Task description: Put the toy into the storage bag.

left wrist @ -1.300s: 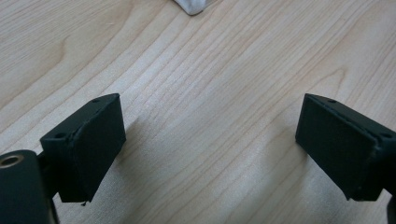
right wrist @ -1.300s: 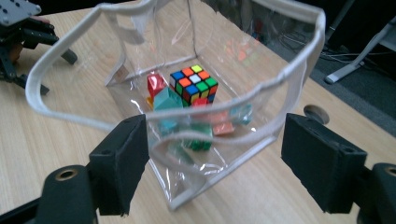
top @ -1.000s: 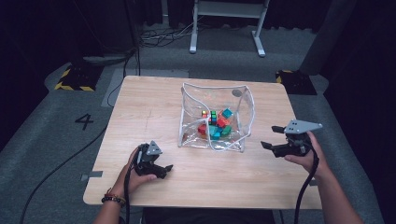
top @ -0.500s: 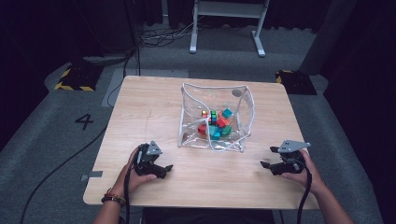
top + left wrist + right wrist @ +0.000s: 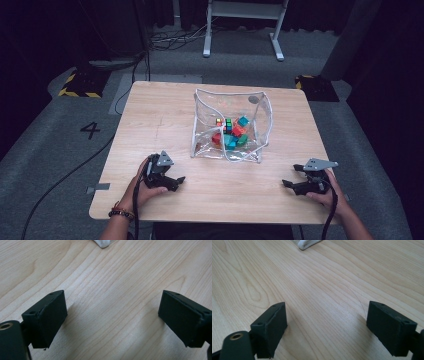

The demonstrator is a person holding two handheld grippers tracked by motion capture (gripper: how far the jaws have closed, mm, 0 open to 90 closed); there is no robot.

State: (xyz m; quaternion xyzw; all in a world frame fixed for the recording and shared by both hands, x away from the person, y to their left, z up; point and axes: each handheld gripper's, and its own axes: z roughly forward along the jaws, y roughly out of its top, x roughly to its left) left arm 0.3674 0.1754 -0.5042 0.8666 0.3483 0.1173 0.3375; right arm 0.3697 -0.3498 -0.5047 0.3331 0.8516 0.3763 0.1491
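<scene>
A clear plastic pouch (image 5: 230, 125) with white trim stands open in the middle of the wooden table (image 5: 160, 115). Inside it lie several small coloured cubes (image 5: 231, 134), red, teal and multicoloured. My left gripper (image 5: 176, 181) rests low on the table near the front left, open, nothing between its jaws. My right gripper (image 5: 291, 176) rests near the front right edge, also open and empty. A white corner of the pouch (image 5: 102, 243) shows at the top of the left gripper view, and another pouch corner (image 5: 306, 244) at the top of the right gripper view.
Bare wood lies under the left gripper (image 5: 112, 312) and the right gripper (image 5: 325, 325). Dark floor surrounds the table, with a white metal frame (image 5: 242, 25) behind it and cables (image 5: 125, 65) at the back left.
My right gripper has moved back toward the front edge and come down onto the table. The left gripper has stayed put.
</scene>
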